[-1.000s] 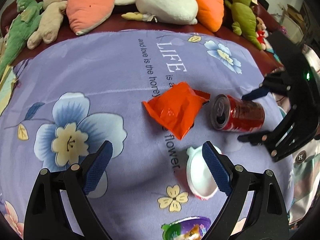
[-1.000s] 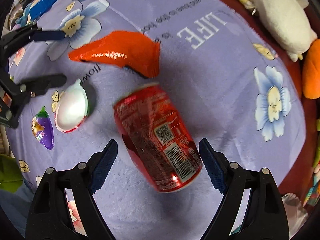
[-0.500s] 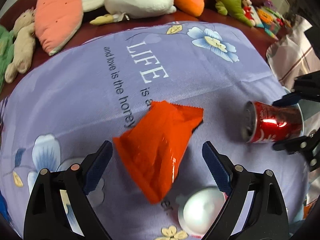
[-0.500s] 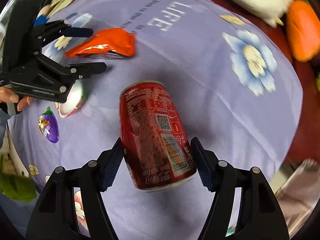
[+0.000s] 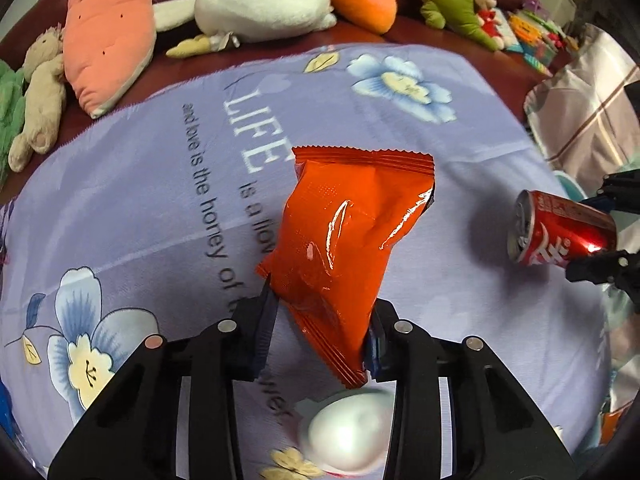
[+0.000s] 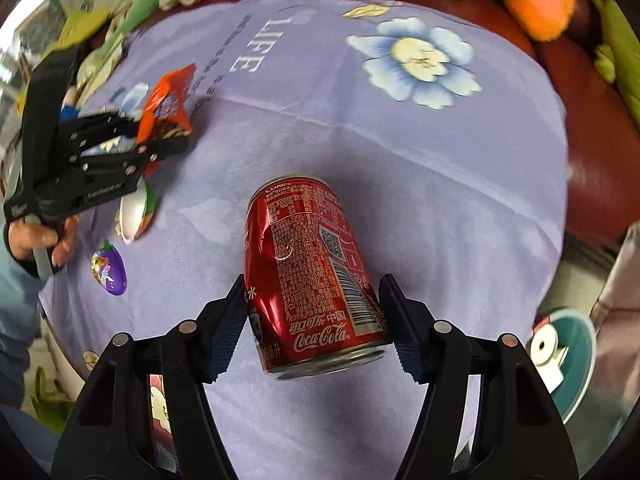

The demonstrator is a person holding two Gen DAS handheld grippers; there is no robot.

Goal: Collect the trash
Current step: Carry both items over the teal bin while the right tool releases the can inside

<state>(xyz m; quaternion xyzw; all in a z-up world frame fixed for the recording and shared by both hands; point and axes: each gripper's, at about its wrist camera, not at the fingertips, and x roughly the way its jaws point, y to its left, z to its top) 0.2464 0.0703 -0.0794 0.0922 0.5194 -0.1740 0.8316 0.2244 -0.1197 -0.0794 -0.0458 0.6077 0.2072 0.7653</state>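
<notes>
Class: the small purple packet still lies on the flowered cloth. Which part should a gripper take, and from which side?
Judging from the right wrist view, the purple packet lies flat on the cloth beside the white cup. Come from straight above and pinch across its narrow width, near the middle; its flatness probably rules out a sideways approach.
</notes>
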